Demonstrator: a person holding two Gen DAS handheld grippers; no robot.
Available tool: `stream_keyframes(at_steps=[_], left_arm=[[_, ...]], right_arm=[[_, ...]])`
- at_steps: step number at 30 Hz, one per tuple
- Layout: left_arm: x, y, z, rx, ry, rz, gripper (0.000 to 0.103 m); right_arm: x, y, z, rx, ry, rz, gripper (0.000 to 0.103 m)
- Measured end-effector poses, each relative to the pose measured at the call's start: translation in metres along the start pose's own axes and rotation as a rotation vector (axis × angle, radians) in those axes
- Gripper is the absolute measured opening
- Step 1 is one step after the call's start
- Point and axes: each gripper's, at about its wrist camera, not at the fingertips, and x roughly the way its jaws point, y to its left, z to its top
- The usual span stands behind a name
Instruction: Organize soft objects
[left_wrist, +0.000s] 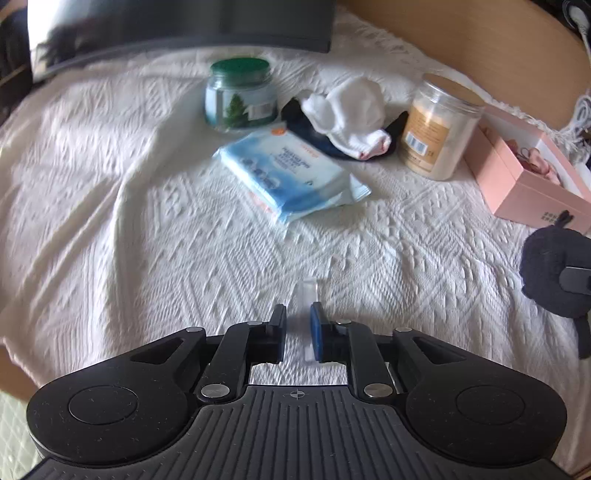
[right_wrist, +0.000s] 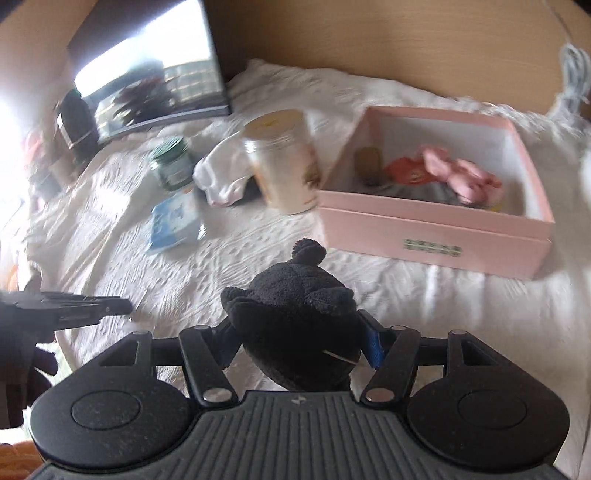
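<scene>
**On the white bedspread: what's in the box and jars right now**

Over on the right side of the white textured bedspread (left_wrist: 147, 229) sits an open pink box (right_wrist: 436, 232) with white inner walls. Inside I can make out something pink and ruffled (right_wrist: 461, 177), an orange piece (right_wrist: 406, 171) beside it, some grey fabric underneath and a tan item at the left end. Can't tell exactly what any of those are, too blurry.

Just beside the box's left end stands a clear jar with a cream lid (right_wrist: 284, 162), filled with something pale. Further left is a glass jar with a green lid (left_wrist: 240, 96), closed, contents unclear. Between the two jars lies a white sock (left_wrist: 351, 114) heaped over dark fabric (left_wrist: 321, 136), and a blue pack of wipes (left_wrist: 291, 173) lies flat in front.

The right gripper (right_wrist: 295, 339) is clamped on a black plush toy (right_wrist: 295, 314), held above the bedspread just in front of the pink box, not in it. The left gripper (left_wrist: 298, 328) has its jaws only slightly parted, nothing soft between them, just bedspread below.
</scene>
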Motion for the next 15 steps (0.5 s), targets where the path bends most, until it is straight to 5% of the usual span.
stream_keyframes(at_steps=[5, 11, 15], left_arm=[[0.004, -0.007, 0.002, 0.045, 0.024, -0.013, 0.015], [0.007, -0.010, 0.006, 0.051, 0.056, -0.034, 0.029], [0.008, -0.015, 0.006, 0.075, 0.058, -0.020, 0.030]], right_arm=[[0.012, 0.009, -0.005, -0.061, 0.020, -0.008, 0.067], [0.017, 0.009, -0.006, -0.084, 0.024, -0.007, 0.073], [0.021, 0.009, -0.007, -0.079, 0.036, 0.004, 0.073]])
